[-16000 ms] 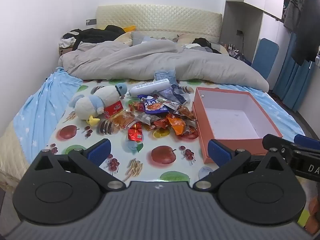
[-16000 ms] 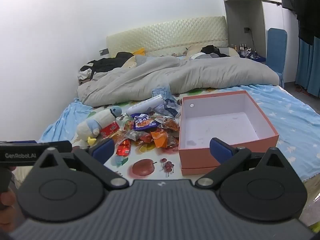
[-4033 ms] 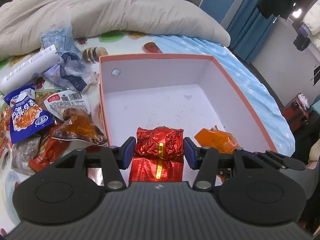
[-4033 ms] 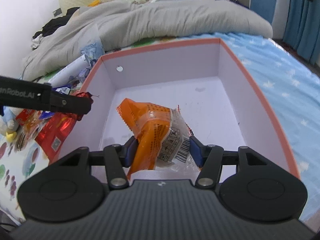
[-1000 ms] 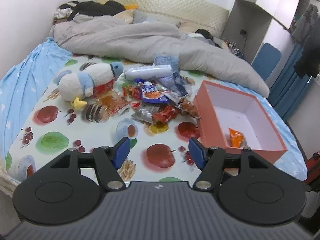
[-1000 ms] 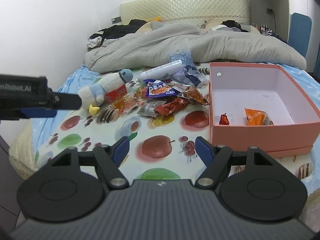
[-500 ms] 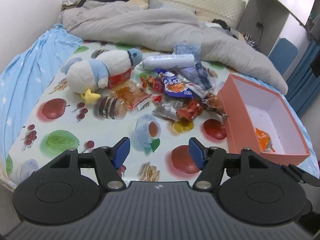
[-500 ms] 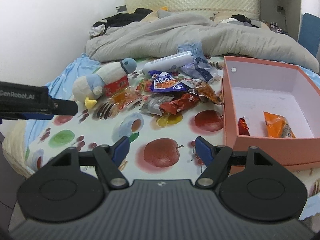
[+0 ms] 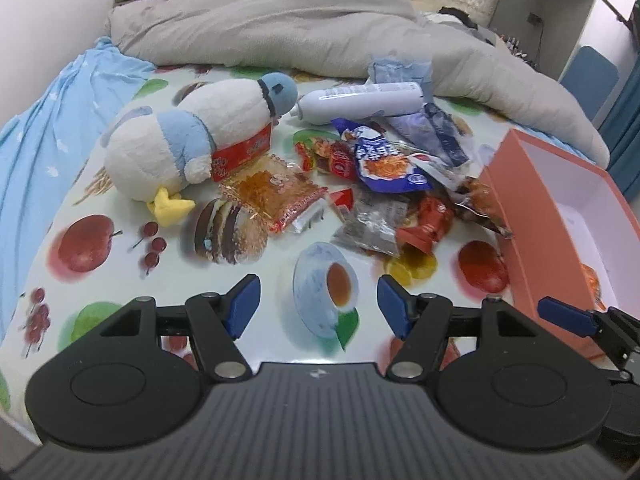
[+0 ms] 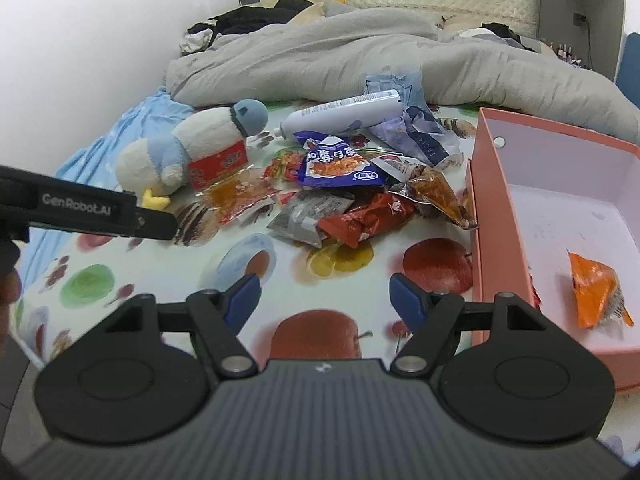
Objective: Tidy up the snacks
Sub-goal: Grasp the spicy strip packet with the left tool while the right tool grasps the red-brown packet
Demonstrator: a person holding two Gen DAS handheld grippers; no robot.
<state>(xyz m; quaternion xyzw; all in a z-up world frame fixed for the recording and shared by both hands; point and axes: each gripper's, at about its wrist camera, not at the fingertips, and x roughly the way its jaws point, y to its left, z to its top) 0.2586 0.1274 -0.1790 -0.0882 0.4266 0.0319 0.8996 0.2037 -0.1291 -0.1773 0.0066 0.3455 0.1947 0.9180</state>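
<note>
A heap of snack packets (image 9: 384, 192) (image 10: 340, 196) lies on the fruit-print sheet, among them a blue packet (image 10: 338, 162), a red packet (image 10: 366, 218), a grey packet (image 9: 370, 228) and a clear orange one (image 9: 276, 192). To the right stands a salmon box (image 10: 486, 216) (image 9: 532, 208) holding an orange packet (image 10: 596, 290). My left gripper (image 9: 318, 304) hovers open and empty over the sheet, short of the heap. My right gripper (image 10: 326, 296) is open and empty too, just left of the box.
A plush duck (image 9: 200, 136) lies left of the heap. A white tube (image 10: 340, 114) and crumpled blue wrappers (image 10: 416, 132) sit behind it. A grey duvet (image 9: 320, 28) covers the far half of the bed. The left gripper's arm (image 10: 88, 210) crosses the right view.
Both grippers have moved forward and down toward the snack heap, which now looks larger and nearer. Their jaws stayed equally wide. The box has slid toward the right edge of both views.
</note>
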